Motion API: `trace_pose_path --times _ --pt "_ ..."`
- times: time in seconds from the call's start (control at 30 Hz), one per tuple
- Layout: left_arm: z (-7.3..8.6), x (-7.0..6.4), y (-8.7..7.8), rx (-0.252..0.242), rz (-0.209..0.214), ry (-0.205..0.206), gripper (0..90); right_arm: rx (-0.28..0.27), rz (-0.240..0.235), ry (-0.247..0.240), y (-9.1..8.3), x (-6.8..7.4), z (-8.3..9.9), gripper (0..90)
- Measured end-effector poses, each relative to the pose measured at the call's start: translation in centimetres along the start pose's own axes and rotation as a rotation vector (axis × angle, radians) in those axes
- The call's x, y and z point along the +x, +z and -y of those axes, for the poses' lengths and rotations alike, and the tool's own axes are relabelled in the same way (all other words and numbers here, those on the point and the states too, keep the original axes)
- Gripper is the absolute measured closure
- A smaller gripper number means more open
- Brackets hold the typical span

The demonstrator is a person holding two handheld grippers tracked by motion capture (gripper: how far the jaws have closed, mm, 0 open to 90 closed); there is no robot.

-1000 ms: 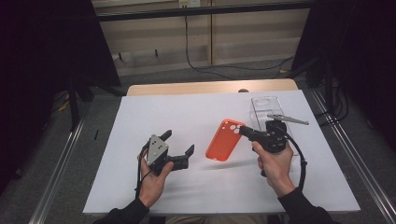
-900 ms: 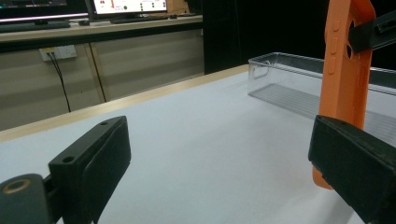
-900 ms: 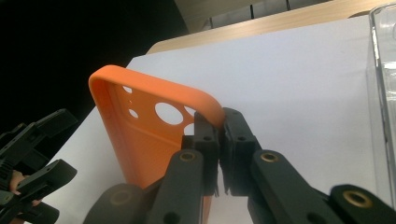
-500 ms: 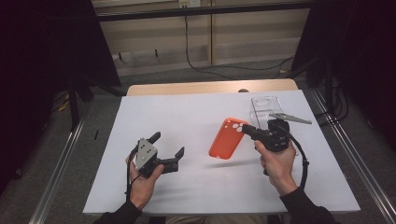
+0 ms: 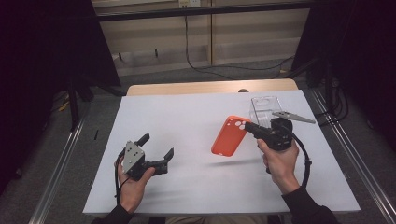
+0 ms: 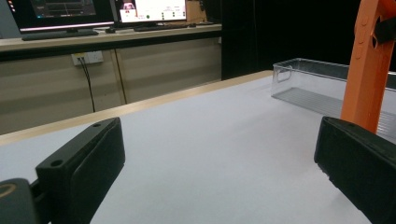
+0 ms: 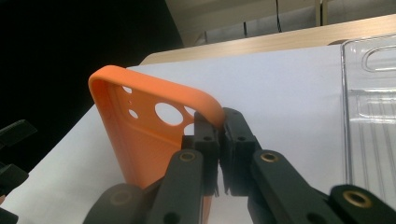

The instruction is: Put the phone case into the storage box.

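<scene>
An orange phone case [image 5: 229, 136] hangs above the white table [image 5: 187, 126], tilted, with my right gripper [image 5: 249, 127] shut on its upper right edge. In the right gripper view the two jaws pinch the rim of the orange case [image 7: 149, 130] near its camera cut-outs. My left gripper [image 5: 155, 147] rests low at the table's front left, held in a hand, jaws wide apart and nothing between them. In the left gripper view its black fingers [image 6: 79, 163] frame bare table, with the orange case [image 6: 366, 65] upright at the far right.
A clear plastic tray [image 5: 265, 108] lies on the table behind the right gripper, also seen as a clear tray [image 6: 322, 86] and clear tray [image 7: 371, 112]. A wooden table edge [image 5: 210, 87] runs along the back. Cables and dark frames stand beyond.
The left gripper has drawn back toward the front left of the table. The right gripper has lifted the orange case a little and shifted it slightly right.
</scene>
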State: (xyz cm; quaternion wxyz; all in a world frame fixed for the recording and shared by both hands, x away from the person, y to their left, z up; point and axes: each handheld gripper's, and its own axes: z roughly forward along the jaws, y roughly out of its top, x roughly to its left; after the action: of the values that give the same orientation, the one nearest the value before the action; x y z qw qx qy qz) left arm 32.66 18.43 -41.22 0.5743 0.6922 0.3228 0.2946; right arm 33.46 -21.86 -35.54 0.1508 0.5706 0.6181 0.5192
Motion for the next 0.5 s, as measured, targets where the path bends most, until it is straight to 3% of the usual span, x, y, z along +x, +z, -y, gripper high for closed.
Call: trace_pose_path --times 0.37,0.43,0.5 --pt "0.5 0.5 -1.2 0.002 -0.034 -0.007 2.5 -0.025 0.014 -0.018 -0.3 -0.4 -0.6 85.5" --pt "0.6 0.6 -1.3 0.01 -0.037 0.01 2.6 -0.027 0.013 -0.026 -0.3 -0.4 -0.7 85.6" --pt "0.5 0.7 -1.5 0.008 -0.059 0.007 2.6 -0.029 0.015 -0.031 -0.4 -0.4 -0.7 85.6"
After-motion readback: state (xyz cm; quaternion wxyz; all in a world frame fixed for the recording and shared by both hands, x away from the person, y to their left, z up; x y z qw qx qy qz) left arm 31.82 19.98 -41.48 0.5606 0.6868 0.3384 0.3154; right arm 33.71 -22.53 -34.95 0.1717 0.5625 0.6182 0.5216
